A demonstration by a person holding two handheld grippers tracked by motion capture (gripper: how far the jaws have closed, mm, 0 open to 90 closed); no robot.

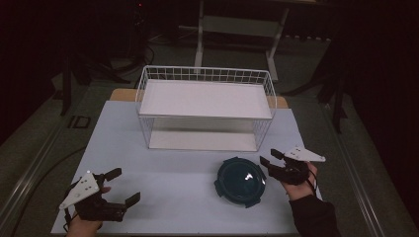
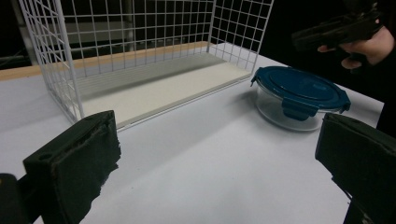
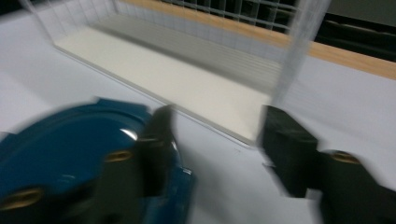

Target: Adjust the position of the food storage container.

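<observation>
A round glass container with a dark teal clip lid sits on the white table, right of centre. My right gripper hovers at the container's right edge with its jaws apart; in the right gripper view, which is blurred, one jaw overlaps the lid's rim and nothing lies between the jaws. The left gripper view shows that same right gripper above and behind the container. My left gripper rests near the table's front left, open and empty.
A white wire rack with an upper shelf and a base board stands at the back middle of the table, its open side facing me. A wooden edge runs behind it. Dark floor and furniture legs lie beyond.
</observation>
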